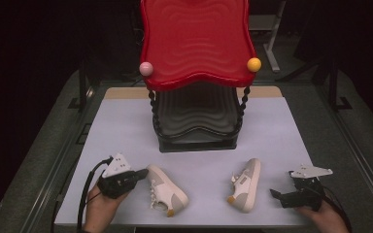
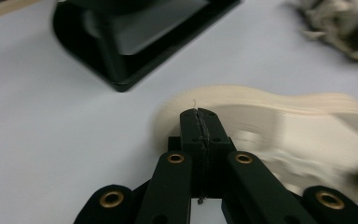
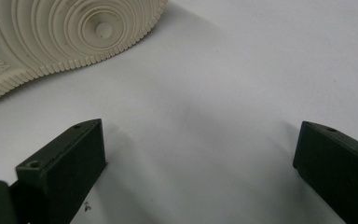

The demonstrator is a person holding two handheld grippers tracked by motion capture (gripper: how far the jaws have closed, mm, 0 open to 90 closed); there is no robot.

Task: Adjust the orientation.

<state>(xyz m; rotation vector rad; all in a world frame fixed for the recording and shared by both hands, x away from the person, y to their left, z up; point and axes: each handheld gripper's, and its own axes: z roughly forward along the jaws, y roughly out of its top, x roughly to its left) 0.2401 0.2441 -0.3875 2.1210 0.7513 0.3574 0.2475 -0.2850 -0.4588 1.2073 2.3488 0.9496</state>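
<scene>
High view: you are pressing the left gripper (image 1: 143, 173) against the left shoe (image 1: 167, 190), near the table's (image 1: 126, 126) front edge; it risks sliding off. Left gripper view: jaws are meeting, closed on nothing. Right gripper view: jaws are standing wide, empty, the right shoe's (image 3: 51, 37) sole beyond them.

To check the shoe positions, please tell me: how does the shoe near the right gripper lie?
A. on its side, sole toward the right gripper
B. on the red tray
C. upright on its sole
A: the right shoe lies on its side, its ribbed sole facing the open right gripper.
</scene>
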